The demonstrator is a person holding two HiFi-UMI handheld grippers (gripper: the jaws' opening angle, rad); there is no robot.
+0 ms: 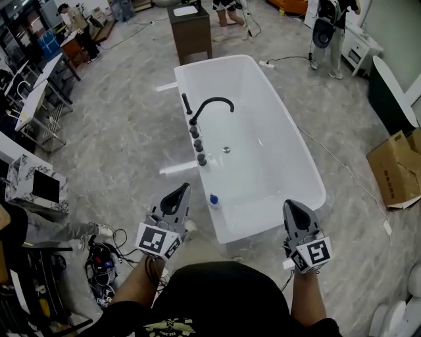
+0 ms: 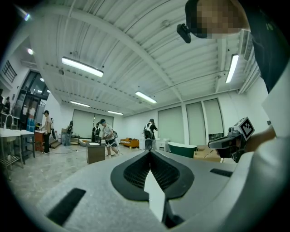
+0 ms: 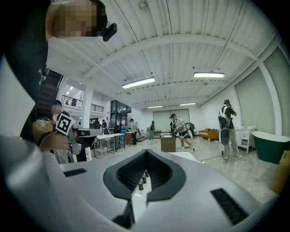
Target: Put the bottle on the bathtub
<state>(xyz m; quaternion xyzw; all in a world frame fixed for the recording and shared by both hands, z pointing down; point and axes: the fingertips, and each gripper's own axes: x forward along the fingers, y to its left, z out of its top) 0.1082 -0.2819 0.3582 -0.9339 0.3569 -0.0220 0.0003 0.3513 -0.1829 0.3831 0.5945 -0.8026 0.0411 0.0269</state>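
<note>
The white bathtub (image 1: 263,164) stands in front of me with a black curved faucet (image 1: 210,108) and a row of dark knobs (image 1: 198,145) on its left rim. A small bottle with a blue cap (image 1: 213,199) stands upright on the near left rim. My left gripper (image 1: 179,194) is shut and empty, a little left of the bottle and apart from it. My right gripper (image 1: 294,209) is shut and empty by the tub's near right corner. In the left gripper view the gripper (image 2: 148,152) points level into the room. The right gripper (image 3: 146,151) points along the knobs (image 3: 140,181).
A dark wooden cabinet (image 1: 191,29) stands beyond the tub's far end. A cardboard box (image 1: 395,168) and a dark green tub (image 1: 388,92) are at the right. Cables and gear (image 1: 99,260) lie on the floor at my left. People (image 1: 227,10) stand far off.
</note>
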